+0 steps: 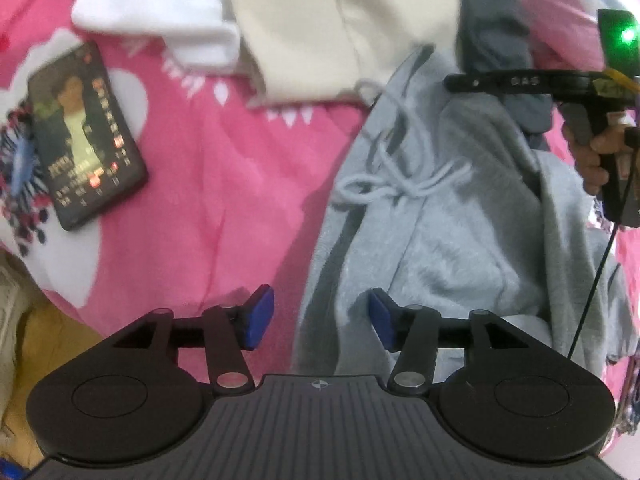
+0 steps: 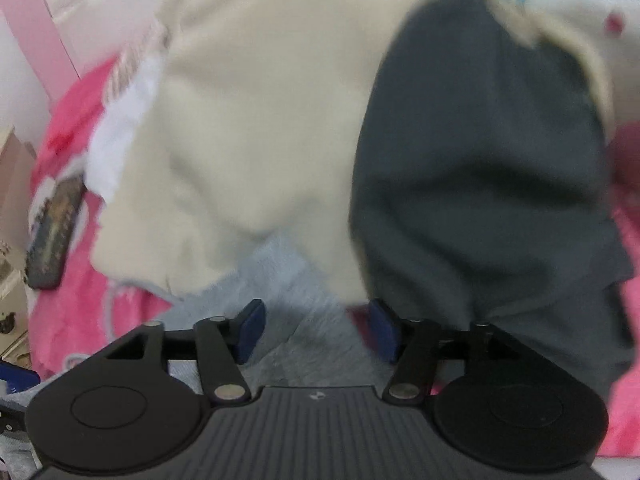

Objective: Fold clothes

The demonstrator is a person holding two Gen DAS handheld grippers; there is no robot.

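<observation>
A light grey garment with a drawstring (image 1: 432,208) lies crumpled on a pink bedspread (image 1: 224,184). My left gripper (image 1: 322,320) is open just above its near left edge, holding nothing. Behind it lie a cream garment (image 1: 304,20), a white one (image 1: 160,16) and a dark grey one (image 1: 492,28). The right gripper's body (image 1: 560,84) shows at the far right in the left wrist view, held by a hand. In the right wrist view the right gripper (image 2: 316,330) is open above the light grey cloth (image 2: 288,280), with the cream garment (image 2: 260,120) and dark grey garment (image 2: 480,184) close ahead.
A dark phone or card with a portrait (image 1: 86,136) lies on the bedspread at the left, with a patterned fringed item (image 1: 20,176) beside it. The phone also shows in the right wrist view (image 2: 54,232). A thin black cable (image 1: 592,292) hangs at the right.
</observation>
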